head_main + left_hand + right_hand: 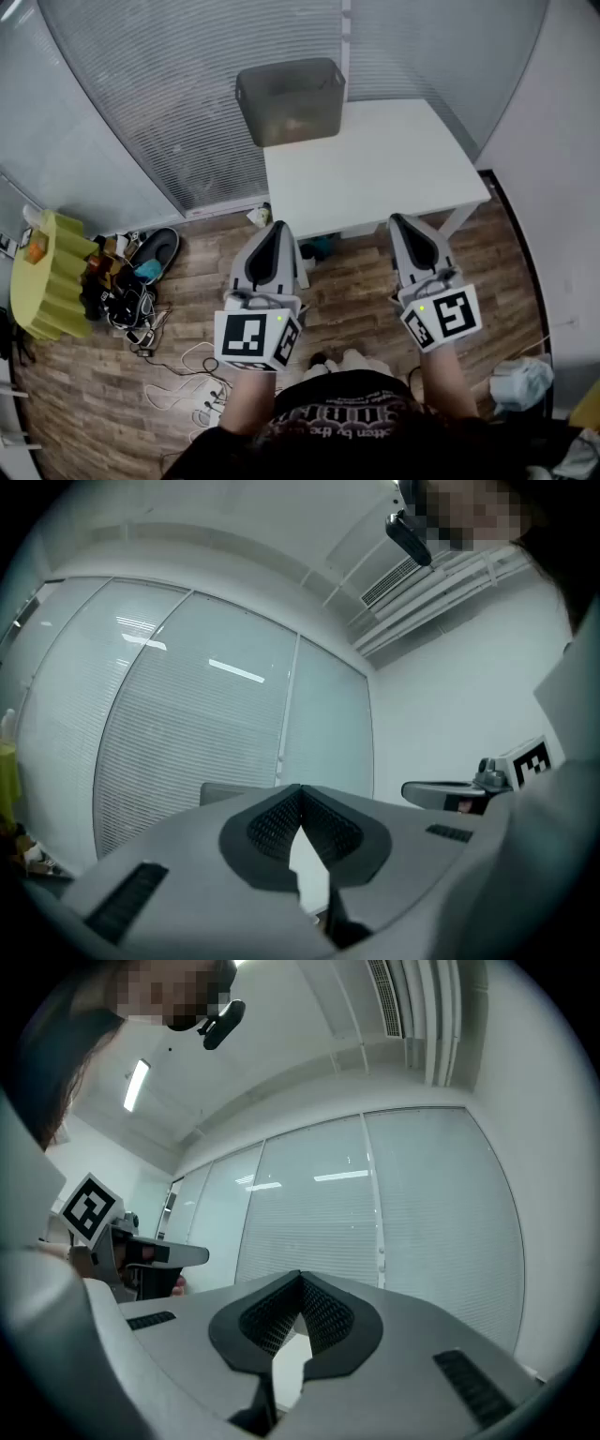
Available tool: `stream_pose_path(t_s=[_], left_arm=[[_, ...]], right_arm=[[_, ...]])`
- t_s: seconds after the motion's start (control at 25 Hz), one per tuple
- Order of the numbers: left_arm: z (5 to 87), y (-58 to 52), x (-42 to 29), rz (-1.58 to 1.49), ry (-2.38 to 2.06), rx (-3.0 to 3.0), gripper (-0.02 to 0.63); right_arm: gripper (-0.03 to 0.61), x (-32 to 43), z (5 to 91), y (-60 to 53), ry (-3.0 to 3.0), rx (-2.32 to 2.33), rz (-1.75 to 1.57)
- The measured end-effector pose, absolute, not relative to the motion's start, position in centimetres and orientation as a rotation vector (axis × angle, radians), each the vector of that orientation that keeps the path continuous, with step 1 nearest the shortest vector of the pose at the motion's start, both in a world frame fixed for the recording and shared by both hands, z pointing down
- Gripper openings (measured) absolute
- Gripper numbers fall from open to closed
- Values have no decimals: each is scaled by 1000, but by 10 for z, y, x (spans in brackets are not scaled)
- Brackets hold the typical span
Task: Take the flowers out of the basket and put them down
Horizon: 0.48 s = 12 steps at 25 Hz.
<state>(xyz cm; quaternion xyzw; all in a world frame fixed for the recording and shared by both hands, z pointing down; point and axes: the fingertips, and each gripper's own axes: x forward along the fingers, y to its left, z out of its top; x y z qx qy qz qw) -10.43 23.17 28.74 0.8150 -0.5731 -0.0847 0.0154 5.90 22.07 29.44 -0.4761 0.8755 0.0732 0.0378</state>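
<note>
Only the head view shows the work area. A white desk (pixel 394 169) stands against a frosted glass wall (pixel 169 84) with blinds, and the grey basket (pixel 289 98) sits on the desk's far left corner. The flowers (pixel 296 123) appear only as a faint orange smudge low inside the basket, too blurred to make out in shape. The rest of the desk top is bare white.

The left gripper (pixel 278 226) and the right gripper (pixel 398 218) are both held over the floor, short of the desk's near edge. The left one's tip is by the near left corner, and the right one's is further along that edge. They are well apart from the basket and from each other.

The gripper views look upward instead. The left gripper (pixel 300 789) has its ribbed jaws pressed tip to tip with nothing between them. Its view also shows the ceiling vent (pixel 389 581) and the other gripper's marker cube. The right gripper (pixel 300 1277) is likewise closed and empty, and its view shows a ceiling lamp (pixel 136 1085).

Open room lies between the grippers and the basket, across the bare desk. The glass wall bounds the far edge and a plain white wall (pixel 553 141) the right side.

The wood-plank floor (pixel 356 281) is cluttered left of the desk. There are shoes (pixel 155 248), tangled cables (pixel 192 375) and a yellow-green pleated stand (pixel 52 272).
</note>
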Motion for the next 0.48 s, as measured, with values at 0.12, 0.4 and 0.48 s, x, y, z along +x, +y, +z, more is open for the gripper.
stream_pose_path(t_s=[0.12, 0.4, 0.48], left_arm=[[288, 230, -106, -260, -1776, 2547, 3], [290, 220, -117, -258, -1754, 2562, 3], [290, 217, -120, -258, -1746, 2571, 3]], right_arm=[[28, 53, 294, 219, 2693, -1455, 234], [28, 41, 293, 211, 2693, -1430, 223], [29, 38, 292, 207, 2683, -1435, 219]])
